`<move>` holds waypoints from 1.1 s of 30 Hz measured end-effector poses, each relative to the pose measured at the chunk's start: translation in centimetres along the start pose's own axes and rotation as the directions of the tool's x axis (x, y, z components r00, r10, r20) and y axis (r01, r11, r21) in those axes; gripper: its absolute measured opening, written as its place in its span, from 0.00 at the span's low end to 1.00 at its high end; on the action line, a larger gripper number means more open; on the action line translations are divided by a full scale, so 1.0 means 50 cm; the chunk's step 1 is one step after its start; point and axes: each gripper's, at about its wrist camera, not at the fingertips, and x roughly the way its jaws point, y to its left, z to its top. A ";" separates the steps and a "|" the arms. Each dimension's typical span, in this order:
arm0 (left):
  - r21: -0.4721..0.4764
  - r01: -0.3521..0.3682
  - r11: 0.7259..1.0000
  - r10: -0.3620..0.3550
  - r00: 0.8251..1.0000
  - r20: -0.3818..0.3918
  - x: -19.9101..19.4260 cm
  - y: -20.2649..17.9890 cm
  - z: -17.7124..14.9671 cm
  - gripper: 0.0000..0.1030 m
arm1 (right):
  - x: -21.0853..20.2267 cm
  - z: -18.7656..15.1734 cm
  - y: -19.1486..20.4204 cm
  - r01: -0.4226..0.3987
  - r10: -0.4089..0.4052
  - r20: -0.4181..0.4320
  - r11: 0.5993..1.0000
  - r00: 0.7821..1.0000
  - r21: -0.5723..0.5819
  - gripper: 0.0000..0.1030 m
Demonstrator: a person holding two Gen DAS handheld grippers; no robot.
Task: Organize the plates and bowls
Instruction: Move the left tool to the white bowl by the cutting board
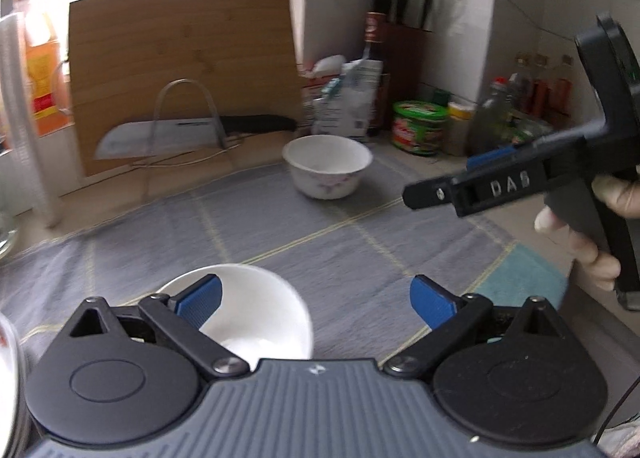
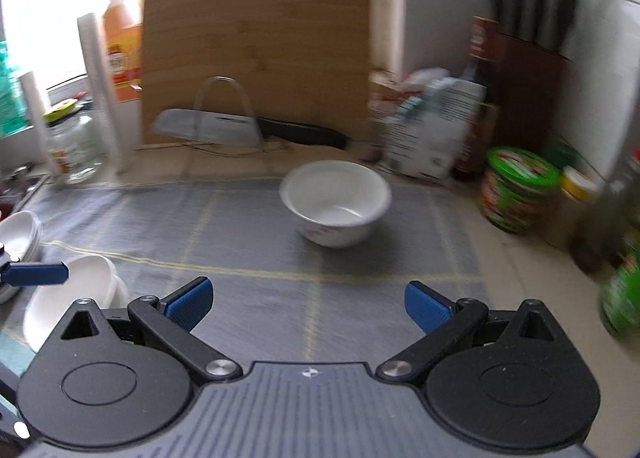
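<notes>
1. Sorting is part done, I judge: white bowls (image 2: 80, 290) sit grouped at the left of the grey mat (image 2: 248, 226).
2. The flowered bowl (image 2: 336, 202) stands apart, upright, empty, near the cutting board (image 2: 256, 50).
3. Left gripper (image 1: 316, 298) and right gripper (image 2: 306, 300) both have jaws apart, holding nothing.

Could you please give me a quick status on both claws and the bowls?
Left claw open, over a plain white bowl, not gripping. Right claw open, empty, facing the flowered bowl on the grey mat. Path between is bare.
</notes>
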 end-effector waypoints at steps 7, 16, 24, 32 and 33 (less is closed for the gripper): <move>-0.011 0.021 1.000 -0.021 1.000 -0.014 0.038 -0.030 0.022 0.97 | 0.018 -0.044 -0.058 0.085 -0.084 -0.063 0.996 0.995 0.016 1.00; -0.077 -0.081 0.994 0.076 0.995 -0.065 0.102 -0.061 0.068 0.97 | 0.096 -0.034 -0.131 0.015 -0.020 -0.094 0.998 0.995 -0.053 1.00; -0.190 -0.180 0.965 0.160 0.980 -0.116 0.173 -0.074 0.106 0.97 | 0.168 0.004 -0.174 -0.127 0.113 -0.089 0.978 0.990 -0.169 1.00; -0.291 -0.226 0.930 0.198 0.973 -0.122 0.233 -0.068 0.161 0.97 | 0.225 0.033 -0.169 -0.243 0.226 -0.092 0.924 0.970 -0.295 1.00; -0.304 -0.229 0.925 0.199 0.972 -0.124 0.241 -0.067 0.168 0.97 | 0.231 0.036 -0.168 -0.253 0.236 -0.093 0.918 0.967 -0.306 1.00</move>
